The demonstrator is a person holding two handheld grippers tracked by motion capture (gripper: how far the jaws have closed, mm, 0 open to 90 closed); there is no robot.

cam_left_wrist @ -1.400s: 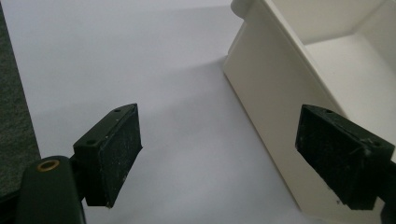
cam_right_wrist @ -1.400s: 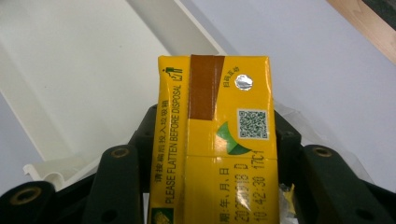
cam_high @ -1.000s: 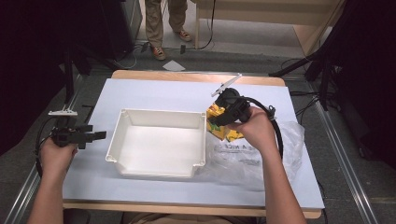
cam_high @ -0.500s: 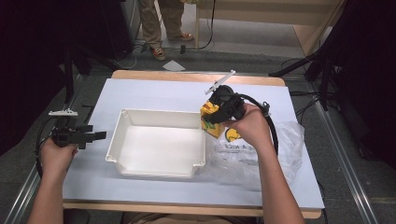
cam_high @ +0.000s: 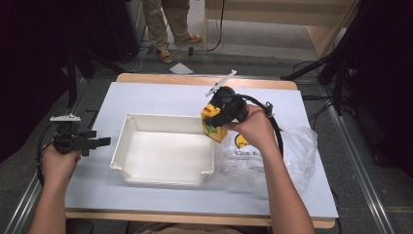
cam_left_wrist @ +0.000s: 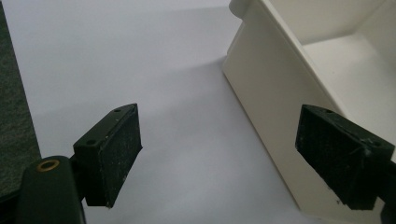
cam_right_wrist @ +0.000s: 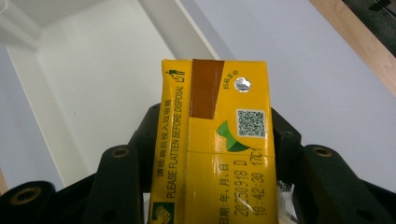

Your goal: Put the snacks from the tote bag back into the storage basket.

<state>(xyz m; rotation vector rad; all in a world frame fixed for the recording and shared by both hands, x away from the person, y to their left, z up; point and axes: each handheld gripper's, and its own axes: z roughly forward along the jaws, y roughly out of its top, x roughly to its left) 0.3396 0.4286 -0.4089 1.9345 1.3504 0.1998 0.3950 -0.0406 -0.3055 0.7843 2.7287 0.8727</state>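
Note:
My right gripper [cam_high: 214, 122] is shut on a yellow drink carton [cam_high: 213, 123] and holds it in the air over the right rim of the white tray [cam_high: 127, 146]. In the right gripper view the carton [cam_right_wrist: 215, 140] stands clamped between the two black jaws, its top with a foil straw hole facing the camera, the tray [cam_right_wrist: 154, 18] below it. My left gripper [cam_high: 97, 142] rests at the table's left edge, open and empty, pointing at the tray's left wall. In the left gripper view its pads [cam_left_wrist: 114, 149] stand wide apart beside that tray wall [cam_left_wrist: 266, 93].
A crumpled clear plastic bag [cam_high: 287, 156] with yellow print lies on the table right of the tray, under my right forearm. A person's legs [cam_high: 165, 24] stand beyond the far edge of the table. A wooden strip [cam_high: 204, 80] borders the far side.
My right gripper has carried the yellow carton left and slightly up, from above the plastic bag to over the tray's right rim. The left gripper has stayed put.

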